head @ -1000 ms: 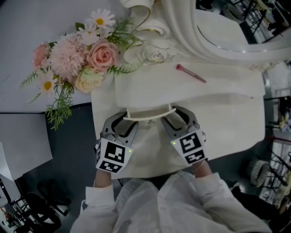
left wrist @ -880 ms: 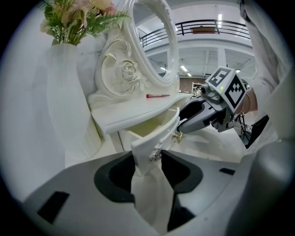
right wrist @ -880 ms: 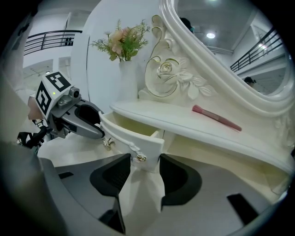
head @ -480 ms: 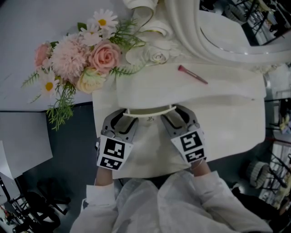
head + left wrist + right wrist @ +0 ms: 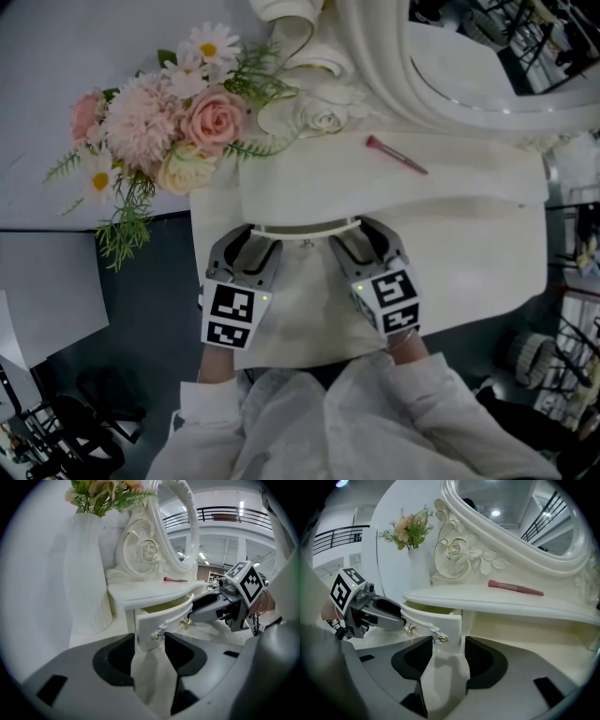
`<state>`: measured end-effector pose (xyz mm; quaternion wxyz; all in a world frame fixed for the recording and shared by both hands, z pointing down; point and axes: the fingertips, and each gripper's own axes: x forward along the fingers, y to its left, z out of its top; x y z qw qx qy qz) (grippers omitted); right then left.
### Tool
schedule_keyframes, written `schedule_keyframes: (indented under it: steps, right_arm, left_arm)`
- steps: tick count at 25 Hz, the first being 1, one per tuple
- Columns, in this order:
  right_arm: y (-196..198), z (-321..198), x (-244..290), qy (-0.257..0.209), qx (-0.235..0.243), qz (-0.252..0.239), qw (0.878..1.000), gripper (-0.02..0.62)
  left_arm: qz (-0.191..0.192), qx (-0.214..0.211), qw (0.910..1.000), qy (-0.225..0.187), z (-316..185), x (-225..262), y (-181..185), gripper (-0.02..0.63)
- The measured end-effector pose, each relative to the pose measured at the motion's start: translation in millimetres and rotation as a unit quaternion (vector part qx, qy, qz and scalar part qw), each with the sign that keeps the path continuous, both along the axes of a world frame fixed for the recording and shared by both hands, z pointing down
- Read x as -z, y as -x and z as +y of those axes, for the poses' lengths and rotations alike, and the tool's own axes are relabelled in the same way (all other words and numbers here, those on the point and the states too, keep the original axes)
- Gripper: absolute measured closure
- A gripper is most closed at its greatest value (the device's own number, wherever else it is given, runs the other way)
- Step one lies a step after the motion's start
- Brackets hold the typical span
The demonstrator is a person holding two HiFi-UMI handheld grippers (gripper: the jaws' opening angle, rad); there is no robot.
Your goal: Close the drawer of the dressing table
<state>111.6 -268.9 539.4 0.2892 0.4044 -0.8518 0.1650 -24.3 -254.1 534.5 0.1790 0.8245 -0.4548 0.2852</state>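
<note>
Presently my left tool (image 5: 251,246) and my right tool (image 5: 364,242) both have their jaws spread and pinch nothing. Each tool faces one end of the curved drawer (image 5: 305,227) front. I see the drawer slightly pulled out beneath the desk (image 5: 469,234) top.

Drawer (image 5: 305,227): cream-white, curved front w/ carved relief + two small gold knobs (image 5: 186,622). Not shut yet: sticks out a bit from under the tabletop, approx. level. Thin yellowish strip of the inside shows above the front in both gripper views. In head view it's a narrow pale arc at frame centre. Dressing table (image 5: 469,216): white, ornate, w/ rose carving + oval mirror frame at the back. It fills centre to right of head view, mirror at upper right.
</note>
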Motion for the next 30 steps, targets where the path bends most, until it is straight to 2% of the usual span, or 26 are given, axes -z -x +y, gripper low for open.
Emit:
schedule_keyframes:
  steps: [6, 15, 30]
  right_arm:
    - [3, -5, 3, -0.005, 0.000, 0.000, 1.000, 0.400]
    - [3, -16, 0, 0.000, -0.016, -0.009, 1.000, 0.400]
    - [3, -30, 1, -0.001, -0.044, -0.020, 0.999, 0.400]
  left_arm:
    - [0.010, 0.025, 0.9996, -0.001, -5, 2, 3, 0.422]
    - [0.036, 0.039, 0.9986, 0.008, -13, -1, 4, 0.422]
    - [0.040, 0.051, 0.9978, 0.014, -26, -3, 6, 0.422]
